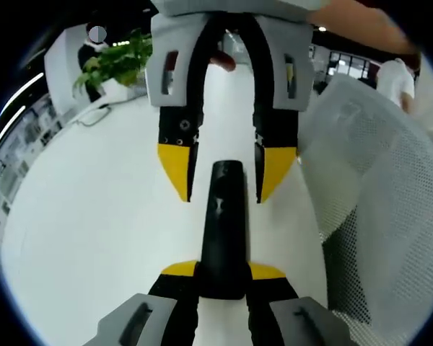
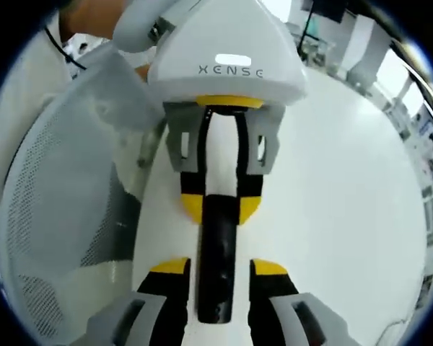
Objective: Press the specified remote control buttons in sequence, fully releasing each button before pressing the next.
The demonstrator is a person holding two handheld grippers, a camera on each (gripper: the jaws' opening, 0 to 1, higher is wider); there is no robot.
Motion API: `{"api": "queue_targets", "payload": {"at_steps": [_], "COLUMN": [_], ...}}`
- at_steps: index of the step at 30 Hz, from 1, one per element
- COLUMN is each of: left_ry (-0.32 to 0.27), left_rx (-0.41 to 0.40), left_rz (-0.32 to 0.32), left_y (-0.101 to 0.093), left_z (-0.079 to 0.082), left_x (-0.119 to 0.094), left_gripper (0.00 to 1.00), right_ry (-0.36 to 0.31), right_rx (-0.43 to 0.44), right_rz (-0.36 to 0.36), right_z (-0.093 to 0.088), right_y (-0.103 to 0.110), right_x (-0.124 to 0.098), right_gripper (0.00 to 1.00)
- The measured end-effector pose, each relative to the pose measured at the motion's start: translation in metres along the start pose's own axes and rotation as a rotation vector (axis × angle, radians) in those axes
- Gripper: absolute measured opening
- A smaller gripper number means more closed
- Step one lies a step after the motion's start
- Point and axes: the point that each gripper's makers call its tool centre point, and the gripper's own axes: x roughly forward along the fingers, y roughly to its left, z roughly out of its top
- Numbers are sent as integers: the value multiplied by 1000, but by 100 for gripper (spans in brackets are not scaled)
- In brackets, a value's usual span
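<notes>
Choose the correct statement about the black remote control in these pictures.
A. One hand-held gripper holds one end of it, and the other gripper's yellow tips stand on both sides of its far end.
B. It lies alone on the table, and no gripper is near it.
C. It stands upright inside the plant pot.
A: in the left gripper view the left hand-held gripper clamps the near end of the remote control, while the right hand-held gripper straddles its far end with the jaws apart.

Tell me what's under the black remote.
The black remote lies on the white table, its near end gripped by the left gripper, with the right gripper open at its far end. The tabletop directly underneath is covered.
</notes>
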Motion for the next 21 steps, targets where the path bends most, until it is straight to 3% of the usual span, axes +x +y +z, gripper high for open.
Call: {"api": "queue_targets", "payload": {"at_steps": [21], "left_ry": [9], "left_rx": [-1], "left_rz": [1], "left_y": [1], "left_z": [-1], "left_x": [0], "left_gripper": [23], "right_ry": [23], "right_rx": [53], "right_rz": [-1], "right_z": [-30], "right_y": [3], "right_x": [-4], "right_gripper": [31]}}
